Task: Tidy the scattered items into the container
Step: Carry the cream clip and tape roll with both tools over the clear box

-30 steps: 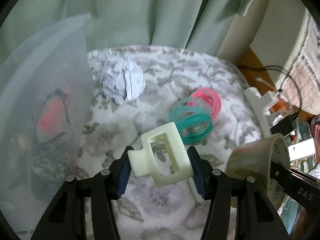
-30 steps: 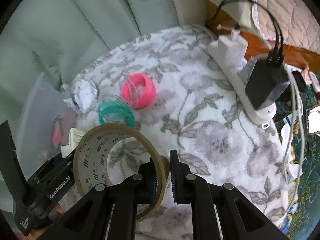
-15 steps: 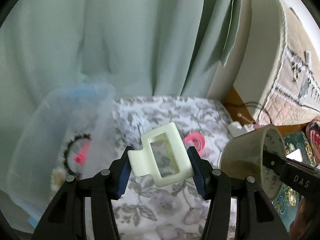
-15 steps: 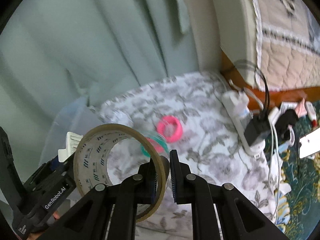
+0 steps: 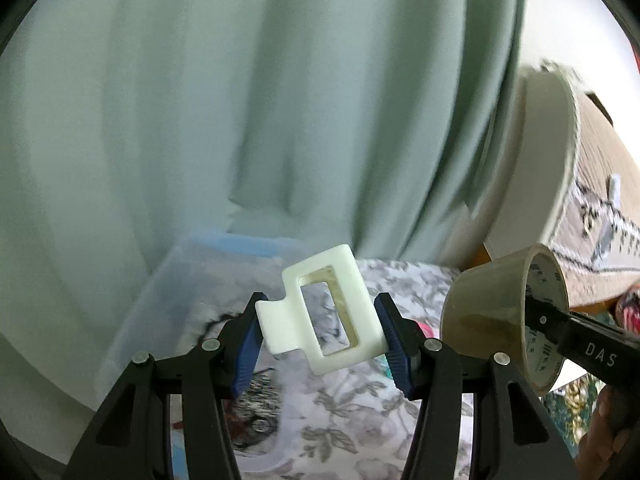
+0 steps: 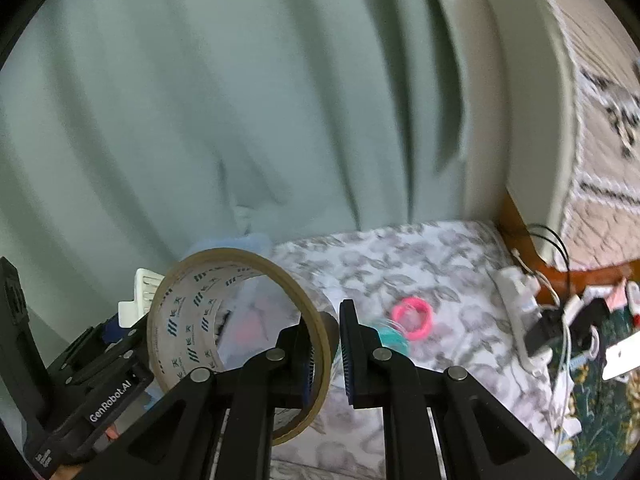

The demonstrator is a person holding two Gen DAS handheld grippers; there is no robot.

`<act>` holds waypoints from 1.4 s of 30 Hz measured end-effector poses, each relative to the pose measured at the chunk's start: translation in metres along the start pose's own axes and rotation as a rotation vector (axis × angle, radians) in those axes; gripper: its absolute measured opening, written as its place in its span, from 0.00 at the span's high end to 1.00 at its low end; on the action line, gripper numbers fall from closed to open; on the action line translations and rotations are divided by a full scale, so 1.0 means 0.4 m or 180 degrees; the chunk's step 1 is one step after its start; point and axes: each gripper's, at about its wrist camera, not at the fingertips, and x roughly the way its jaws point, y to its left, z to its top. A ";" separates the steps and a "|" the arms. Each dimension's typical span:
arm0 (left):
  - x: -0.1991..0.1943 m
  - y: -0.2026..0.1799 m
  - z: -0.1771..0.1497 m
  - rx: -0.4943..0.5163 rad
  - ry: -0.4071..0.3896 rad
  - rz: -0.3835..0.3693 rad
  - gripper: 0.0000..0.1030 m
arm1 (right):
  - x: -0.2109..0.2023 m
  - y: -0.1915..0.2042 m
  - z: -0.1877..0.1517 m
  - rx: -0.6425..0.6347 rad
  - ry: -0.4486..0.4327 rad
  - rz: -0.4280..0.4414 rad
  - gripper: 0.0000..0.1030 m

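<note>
While the left hand-held gripper (image 5: pixel 319 336) clamps a cream hair clip (image 5: pixel 326 314) above the clear container (image 5: pixel 160 292), the right hand-held gripper (image 6: pixel 325 354) pinches a tape roll's (image 6: pixel 192 320) wall, with pink (image 6: pixel 412 317) and teal coils (image 6: pixel 390 338) lying on the floral surface (image 6: pixel 400 256).

Left gripper (image 5: pixel 320 336), lower centre, clamping a pale rectangular hair claw clip (image 5: pixel 326 316) between blue pads (image 5: pixel 248 350). Right of frame: tape roll (image 5: pixel 506 320) carried on the right gripper (image 5: pixel 556 320). Lower left: translucent container (image 5: pixel 168 300) on the floral tabletop (image 5: pixel 344 436). Background: green curtain (image 5: pixel 240 100).
</note>
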 end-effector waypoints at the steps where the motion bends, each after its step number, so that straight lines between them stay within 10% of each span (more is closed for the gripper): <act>1: -0.009 0.016 0.005 -0.0029 -0.0035 0.0029 0.45 | -0.001 0.016 0.003 -0.0032 -0.0013 0.0027 0.88; 18: -0.035 0.231 0.012 -0.0492 -0.0163 0.0382 0.45 | 0.060 0.233 0.017 -0.0496 0.0078 0.0312 0.88; 42: 0.102 0.302 -0.013 -0.0672 0.0168 0.0423 0.45 | 0.256 0.364 -0.015 -0.0793 0.0503 0.0333 0.87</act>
